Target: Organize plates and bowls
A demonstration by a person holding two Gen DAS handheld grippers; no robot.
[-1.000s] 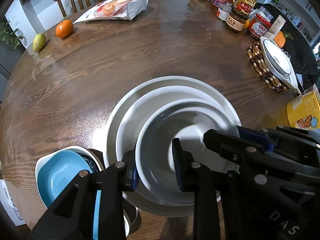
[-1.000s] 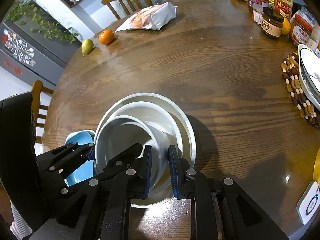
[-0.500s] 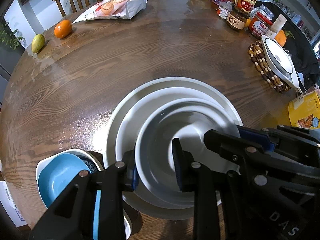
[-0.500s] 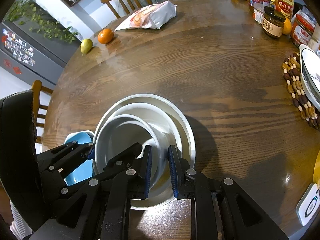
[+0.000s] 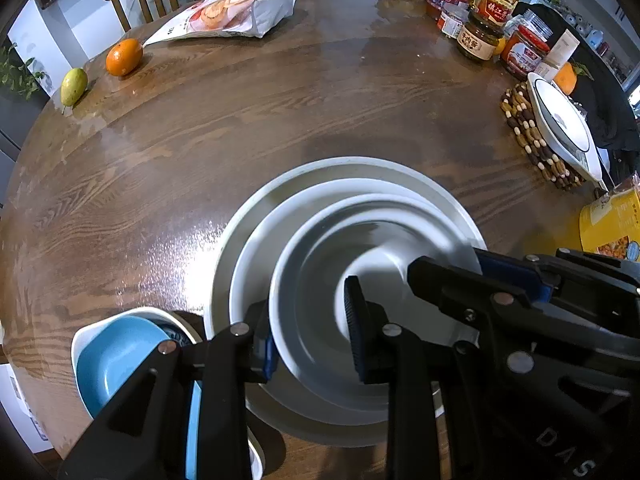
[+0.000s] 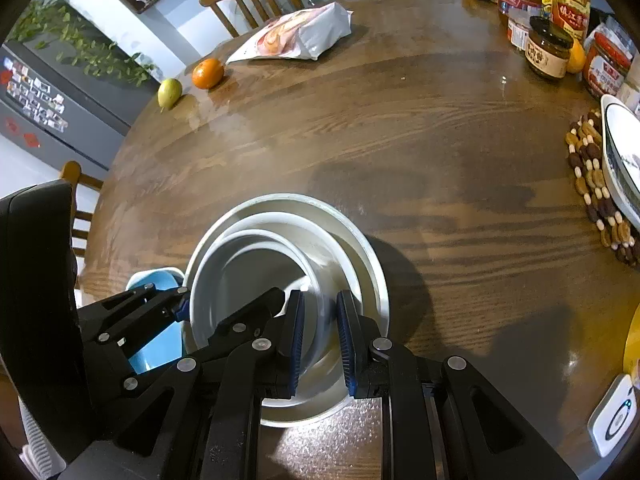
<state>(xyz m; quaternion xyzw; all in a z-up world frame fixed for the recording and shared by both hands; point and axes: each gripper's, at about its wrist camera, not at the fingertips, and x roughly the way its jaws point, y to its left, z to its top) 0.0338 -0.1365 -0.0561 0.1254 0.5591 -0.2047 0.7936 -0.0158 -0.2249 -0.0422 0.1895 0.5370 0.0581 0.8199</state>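
The round dark-brown wooden table [image 5: 248,128] fills both views, its grain glossy under the light. Near its close edge sits a stack of white dishes: a wide white plate [image 5: 352,168] at the bottom, a shallower white dish [image 5: 280,224] nested in it, and a deep white ceramic bowl [image 5: 316,312] on top, shifted toward the near-left side of the stack. Just beside the stack, at the table's edge, a blue bowl [image 5: 116,356] rests inside another white bowl [image 5: 80,336].

The left gripper [image 5: 310,336] straddles the left rim of the deep white bowl, one pad outside the wall and one inside, pinching it. The right gripper [image 6: 320,336] does the same on the bowl's near-right rim, its blue pads [image 6: 297,340] narrowly parted with the wall between them.

At the far right a white oval dish [image 5: 560,124] lies on a beaded wooden trivet [image 5: 528,136]. Beyond it stand jars and sauce bottles [image 5: 480,36]. Across the table lie a pale snack bag [image 5: 236,16], an orange [image 5: 124,57] and a green pear [image 5: 74,86], the fruits near each other.
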